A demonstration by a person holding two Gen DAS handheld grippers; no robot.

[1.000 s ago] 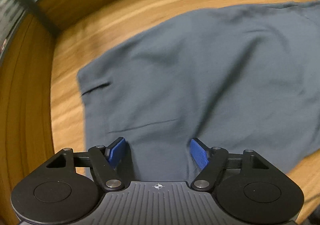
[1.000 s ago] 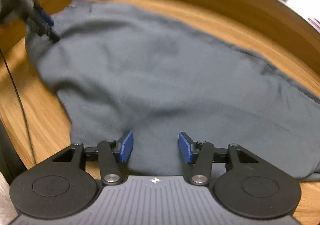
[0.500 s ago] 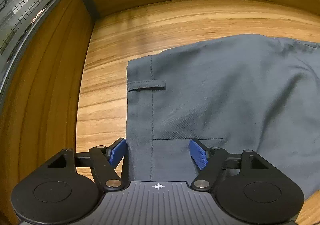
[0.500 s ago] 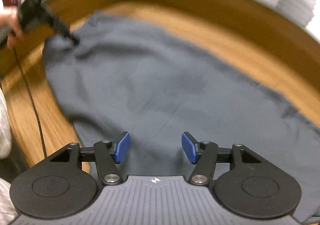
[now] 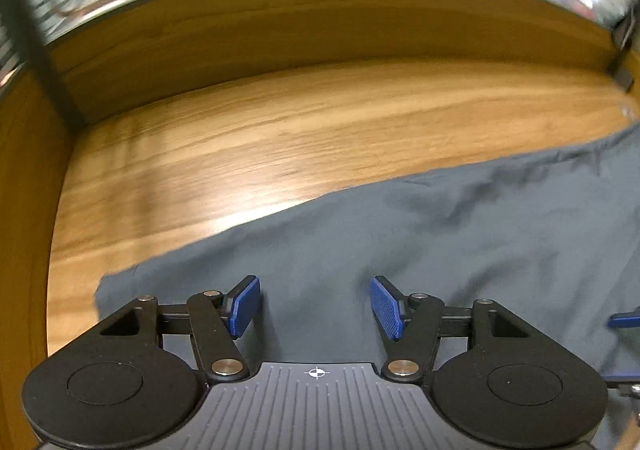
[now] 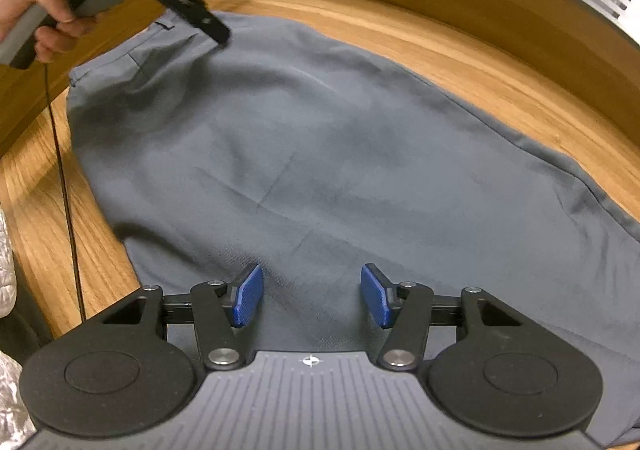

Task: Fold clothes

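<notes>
Grey trousers (image 6: 320, 138) lie spread flat across the wooden worktop (image 5: 280, 138), waistband end at the far left in the right wrist view, legs running off to the right. They look laid out like this so a fold can start from a flat, mostly smooth sheet; only light creases show in the middle. The left tool (image 5: 315, 304) sits low over the cloth near its far long edge, its blue pads (image 5: 244, 306) apart with nothing between them, so it is open and not gripping. In the right wrist view the same left tool (image 6: 218, 36) is seen from outside, held in the person's hand (image 6: 44, 14), its tip down at the waistband area; whether it touches the fabric there cannot be told. The right tool (image 6: 312, 296) hovers over the trouser middle, near the edge closest to the person, pads spread wide, open and empty. Both are probably placed along one side of the trousers to pinch an edge each and carry it over. Folding not yet begun, by the look of it. Thin fabric may slip or bunch if only one layer is caught.
</notes>
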